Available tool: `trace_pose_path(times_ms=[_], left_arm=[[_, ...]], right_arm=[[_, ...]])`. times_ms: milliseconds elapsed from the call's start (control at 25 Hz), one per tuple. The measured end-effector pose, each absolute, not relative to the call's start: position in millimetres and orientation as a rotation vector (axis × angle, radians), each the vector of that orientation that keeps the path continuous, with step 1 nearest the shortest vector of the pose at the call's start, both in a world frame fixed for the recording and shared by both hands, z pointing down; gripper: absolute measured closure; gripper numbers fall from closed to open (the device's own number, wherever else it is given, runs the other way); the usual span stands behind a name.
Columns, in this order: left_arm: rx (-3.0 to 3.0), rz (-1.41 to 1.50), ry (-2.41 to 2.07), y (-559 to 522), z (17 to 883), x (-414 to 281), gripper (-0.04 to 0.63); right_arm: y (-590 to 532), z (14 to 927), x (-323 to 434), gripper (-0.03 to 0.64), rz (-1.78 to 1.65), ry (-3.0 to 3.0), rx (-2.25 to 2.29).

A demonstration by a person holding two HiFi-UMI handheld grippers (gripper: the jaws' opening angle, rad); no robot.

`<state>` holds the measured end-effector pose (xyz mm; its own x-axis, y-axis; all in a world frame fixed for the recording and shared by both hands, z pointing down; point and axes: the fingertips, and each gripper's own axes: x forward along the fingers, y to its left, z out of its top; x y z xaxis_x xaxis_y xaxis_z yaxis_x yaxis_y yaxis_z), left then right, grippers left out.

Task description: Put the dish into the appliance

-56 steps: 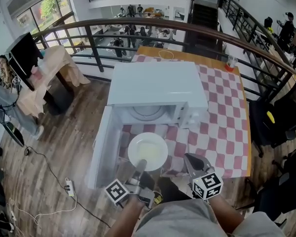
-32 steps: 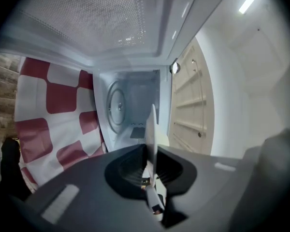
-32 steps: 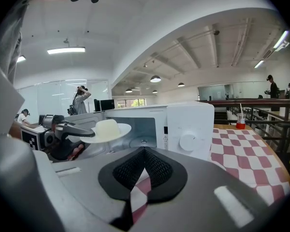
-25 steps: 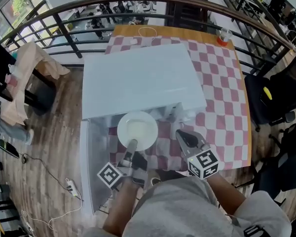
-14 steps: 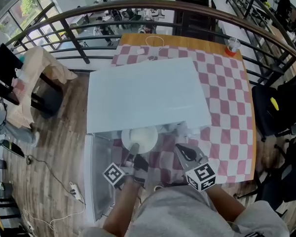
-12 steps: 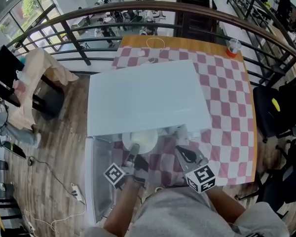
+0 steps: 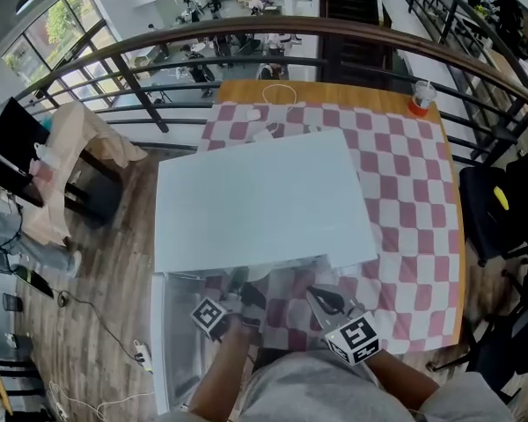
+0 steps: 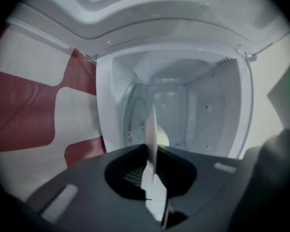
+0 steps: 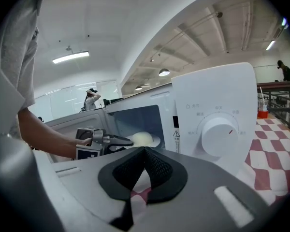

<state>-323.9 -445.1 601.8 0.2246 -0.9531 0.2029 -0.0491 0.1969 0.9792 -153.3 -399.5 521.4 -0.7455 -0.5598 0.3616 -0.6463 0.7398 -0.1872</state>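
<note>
Head view hides the dish (image 8: 152,139) under the microwave (image 7: 260,200) top. I only get it edge-on in the left gripper view, with the left gripper (image 8: 153,199) fingers clamped on its rim, and in the right gripper view, inside the cavity ahead-left of those fingers. I count one dish, one microwave, two grippers; the left forearm reaches level into the opening, while the right gripper (image 7: 327,302) sits over the desk (image 7: 405,192), fingers together and empty.

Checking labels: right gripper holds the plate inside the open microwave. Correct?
No: the left gripper holds the plate, edge-on between its jaws in the left gripper view. The rest stands: it is inside the open microwave.
</note>
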Motion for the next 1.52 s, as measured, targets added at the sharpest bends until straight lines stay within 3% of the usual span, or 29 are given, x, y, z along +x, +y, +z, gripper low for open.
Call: trace_pose_path(times_ms=[480, 760, 880, 1040, 1240, 1520], left_arm=[[1.096, -0.784, -1.231, -447.8, 618.4, -321.6, 0.571], [1.122, -0.558, -1.413, -436.0, 621.7, -337.5, 0.552], [1.152, -0.47, -1.422, -434.6, 625.9, -335.7, 0.458], [1.234, -0.403, -1.395, -434.5, 626.5, -324.0, 0.403], [1.453, -0.292, -1.372, -439.2, 619.4, -304.3, 0.167], [1.753, 0.246, -1.764, -418.2, 605.9, -307.4, 0.117]], right_arm=[[-387.1, 518.5, -160.5, 0.619, 0.465, -2.703, 0.889], [-382.9, 518.4, -156.4, 0.619, 0.464, -2.707, 0.91], [-383.6, 516.9, -154.9, 0.618, 0.456, -2.714, 0.922], [-381.8, 519.0, -148.4, 0.618, 0.465, -2.708, 0.936], [-380.9, 525.4, -144.2, 0.619, 0.472, -2.698, 0.938], [-379.6, 527.9, -144.1, 0.619, 0.465, -2.693, 0.94]])
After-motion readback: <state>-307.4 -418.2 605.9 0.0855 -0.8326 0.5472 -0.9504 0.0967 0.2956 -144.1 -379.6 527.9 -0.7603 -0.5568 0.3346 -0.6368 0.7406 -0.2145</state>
